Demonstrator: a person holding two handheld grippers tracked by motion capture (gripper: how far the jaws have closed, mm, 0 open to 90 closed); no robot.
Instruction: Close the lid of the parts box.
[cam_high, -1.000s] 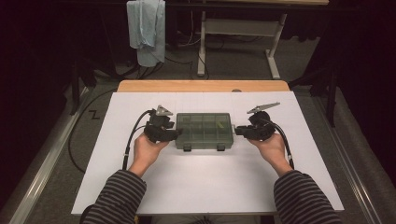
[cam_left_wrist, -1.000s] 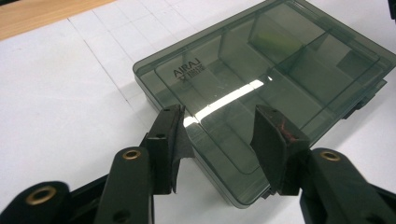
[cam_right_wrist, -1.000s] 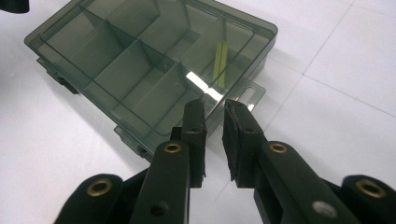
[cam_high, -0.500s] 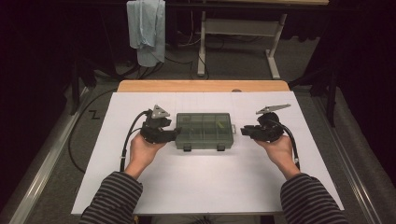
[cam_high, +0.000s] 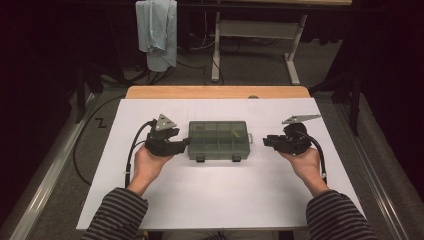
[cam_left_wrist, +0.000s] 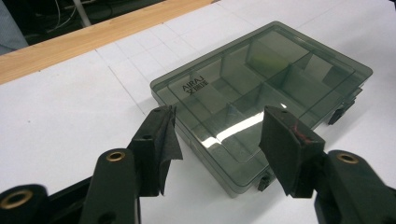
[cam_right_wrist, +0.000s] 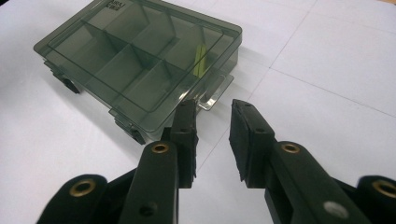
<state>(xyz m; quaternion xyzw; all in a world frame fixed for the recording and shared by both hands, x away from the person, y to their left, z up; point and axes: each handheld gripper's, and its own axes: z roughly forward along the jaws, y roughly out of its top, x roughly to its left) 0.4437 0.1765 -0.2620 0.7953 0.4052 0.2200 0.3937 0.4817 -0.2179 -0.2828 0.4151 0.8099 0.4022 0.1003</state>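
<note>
The smoky-grey transparent plastic compartment box (cam_high: 219, 140) lies flat with its lid closed near the middle of the white table top (cam_high: 220, 200), between your two hands. A small yellow-green piece (cam_right_wrist: 201, 60) shows through the lid in one compartment toward the box's right end.

Your left gripper (cam_high: 183, 144) sits just beside the box's left end. Its jaws have just been opening and now stand wide apart; in the left gripper view (cam_left_wrist: 219, 140) they flank the near corner of the box, and the pads press on nothing.

Your right gripper (cam_high: 266, 141) hangs a little apart from the box's right end, where a small clear tab (cam_right_wrist: 212, 98) sticks out. Its jaws have also just been opening; in the right gripper view (cam_right_wrist: 212, 140) they stand parted by a modest gap with nothing between them.
</note>
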